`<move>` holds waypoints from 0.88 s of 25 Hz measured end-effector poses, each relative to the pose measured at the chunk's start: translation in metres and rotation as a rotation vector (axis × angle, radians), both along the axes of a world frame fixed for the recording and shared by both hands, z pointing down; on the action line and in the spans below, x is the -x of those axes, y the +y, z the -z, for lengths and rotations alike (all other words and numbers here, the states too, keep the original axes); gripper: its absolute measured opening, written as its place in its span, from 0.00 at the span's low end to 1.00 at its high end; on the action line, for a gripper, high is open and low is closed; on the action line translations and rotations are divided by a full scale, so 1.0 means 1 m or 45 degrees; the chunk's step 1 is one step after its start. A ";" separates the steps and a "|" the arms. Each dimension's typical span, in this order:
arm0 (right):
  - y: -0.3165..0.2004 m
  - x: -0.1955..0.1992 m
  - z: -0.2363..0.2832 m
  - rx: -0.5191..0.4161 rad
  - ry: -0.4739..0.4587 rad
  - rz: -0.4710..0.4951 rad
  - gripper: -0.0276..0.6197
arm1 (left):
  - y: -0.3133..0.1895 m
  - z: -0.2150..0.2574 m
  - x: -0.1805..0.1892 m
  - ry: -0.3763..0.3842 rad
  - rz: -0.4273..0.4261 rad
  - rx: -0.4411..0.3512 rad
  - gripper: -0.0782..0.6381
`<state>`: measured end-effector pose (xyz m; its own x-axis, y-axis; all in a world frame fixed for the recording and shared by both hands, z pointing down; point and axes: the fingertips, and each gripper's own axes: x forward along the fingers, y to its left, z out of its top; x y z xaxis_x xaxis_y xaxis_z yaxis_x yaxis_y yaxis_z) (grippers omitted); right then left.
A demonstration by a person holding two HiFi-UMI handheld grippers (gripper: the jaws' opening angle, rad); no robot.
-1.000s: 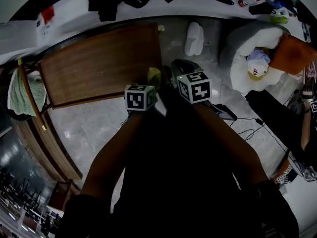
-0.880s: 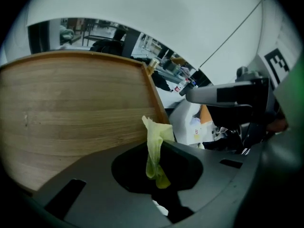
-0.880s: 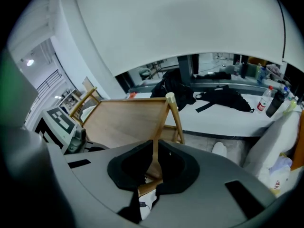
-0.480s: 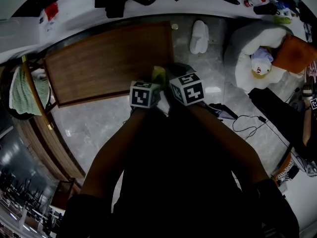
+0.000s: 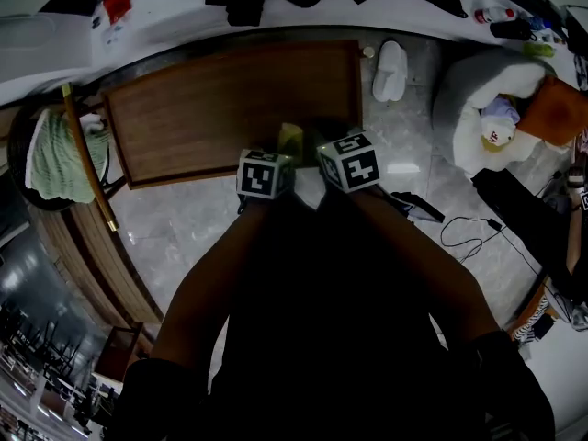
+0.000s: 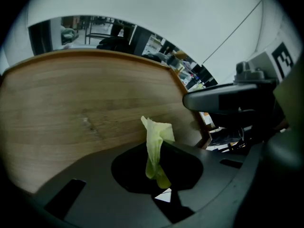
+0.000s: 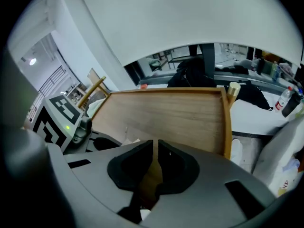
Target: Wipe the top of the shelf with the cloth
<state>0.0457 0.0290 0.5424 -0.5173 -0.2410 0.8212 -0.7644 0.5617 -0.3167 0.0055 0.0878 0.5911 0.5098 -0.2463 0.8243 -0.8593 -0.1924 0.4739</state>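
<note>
Head view: both grippers sit side by side at the near edge of the shelf top, toward its right end.
Left gripper: jaws clamped on the cloth, a yellow-green scrap that sticks up out of the pinch.
Right gripper: jaws nearly together, just a thin slit. Nothing's in it, only wood showing through.
Cloth position: over the near right part of the top. Honestly can't tell if it's touching the wood or hanging just above it.
Done so far: the cloth is in the gripper and at the shelf, and that's about it as far as I can judge. No wipe marks to go by.
Left to do: pretty much the whole top, I'd guess, meaning the far side and everything out to the left.
</note>
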 end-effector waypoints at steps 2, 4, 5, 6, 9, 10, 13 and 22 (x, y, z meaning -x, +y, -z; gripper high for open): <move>0.001 0.015 -0.002 0.006 -0.006 0.011 0.11 | 0.004 -0.004 0.024 -0.018 0.036 0.009 0.16; 0.003 0.034 -0.003 0.008 -0.014 0.030 0.11 | 0.011 -0.007 0.051 -0.043 0.058 0.010 0.16; 0.005 0.043 -0.003 0.010 -0.021 0.041 0.11 | 0.014 -0.007 0.063 -0.058 0.064 0.007 0.16; 0.007 0.052 -0.003 0.013 -0.030 0.052 0.11 | 0.017 -0.006 0.076 -0.070 0.073 0.004 0.16; 0.014 0.077 -0.003 0.032 -0.065 0.081 0.11 | 0.025 -0.005 0.113 -0.101 0.129 0.003 0.16; 0.016 0.086 -0.003 0.037 -0.073 0.088 0.11 | 0.028 -0.006 0.126 -0.113 0.147 0.001 0.16; 0.023 0.107 -0.006 0.038 -0.073 0.105 0.11 | 0.039 -0.010 0.164 -0.147 0.195 -0.008 0.16; 0.041 0.161 -0.010 0.068 -0.125 0.124 0.11 | 0.060 -0.014 0.268 -0.248 0.325 0.015 0.16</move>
